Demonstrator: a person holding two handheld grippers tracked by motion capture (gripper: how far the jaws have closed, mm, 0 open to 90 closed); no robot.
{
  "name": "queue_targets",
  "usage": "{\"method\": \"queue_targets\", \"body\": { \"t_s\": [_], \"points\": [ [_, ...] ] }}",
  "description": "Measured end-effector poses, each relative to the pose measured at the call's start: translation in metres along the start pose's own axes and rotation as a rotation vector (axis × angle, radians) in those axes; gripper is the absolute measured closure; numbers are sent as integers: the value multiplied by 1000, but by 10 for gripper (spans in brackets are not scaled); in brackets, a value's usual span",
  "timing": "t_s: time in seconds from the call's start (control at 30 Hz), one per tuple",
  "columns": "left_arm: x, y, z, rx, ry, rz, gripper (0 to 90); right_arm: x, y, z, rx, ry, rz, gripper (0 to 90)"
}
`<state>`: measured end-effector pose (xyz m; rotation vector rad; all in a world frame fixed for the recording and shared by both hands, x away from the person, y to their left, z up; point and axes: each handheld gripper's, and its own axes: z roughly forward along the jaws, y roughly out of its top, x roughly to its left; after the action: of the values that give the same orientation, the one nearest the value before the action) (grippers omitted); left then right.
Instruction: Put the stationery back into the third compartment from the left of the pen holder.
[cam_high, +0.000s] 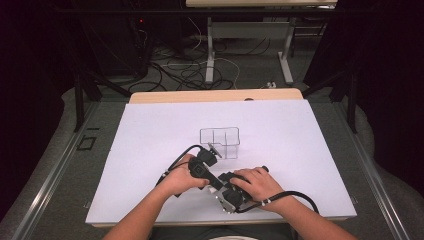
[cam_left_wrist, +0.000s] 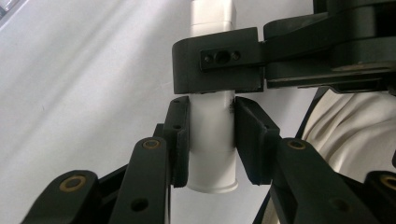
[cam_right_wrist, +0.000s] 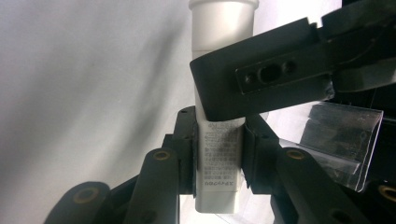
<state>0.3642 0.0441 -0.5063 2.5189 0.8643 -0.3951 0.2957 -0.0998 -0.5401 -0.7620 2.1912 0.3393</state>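
A white plastic tube (cam_left_wrist: 212, 154) stands between the two jaws of my left gripper (cam_left_wrist: 212, 140), which is shut on its round cap end. My right gripper (cam_right_wrist: 219, 158) is shut on the flat end of the same tube (cam_right_wrist: 219, 168), where a printed label shows; the cap (cam_right_wrist: 223, 23) lies beyond. Each view has the other gripper's black jaw crossing the tube farther along. In the high view both hands meet low over the white sheet, left gripper (cam_high: 202, 170) and right gripper (cam_high: 229, 192) close together, a bit of the tube (cam_high: 215, 187) between them.
A clear plastic divided box (cam_high: 220, 142) stands on the white sheet (cam_high: 150, 150) just beyond the hands, and its wall (cam_right_wrist: 336, 135) is at the right of the right gripper view. Cables and table legs lie on the floor beyond the far edge.
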Motion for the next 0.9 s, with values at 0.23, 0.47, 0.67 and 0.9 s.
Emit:
{"method": "queue_targets", "body": {
  "t_s": [0.23, 0.47, 0.67, 0.9],
  "points": [
    [1, -2, 0, -21, -3, -9, 673, 0, 0, 1, 5, 1, 10, 703],
    [8, -7, -8, -81, -30, -15, 623, -1, -4, 2, 4, -5, 25, 703],
    [15, -16, -19, -163, -27, -44, 546, 1, -8, 4, 8, 6, 42, 703],
    [27, -28, -25, -225, 30, -74, 496, 1, -13, 0, 20, -15, 90, 703]
  ]
}}
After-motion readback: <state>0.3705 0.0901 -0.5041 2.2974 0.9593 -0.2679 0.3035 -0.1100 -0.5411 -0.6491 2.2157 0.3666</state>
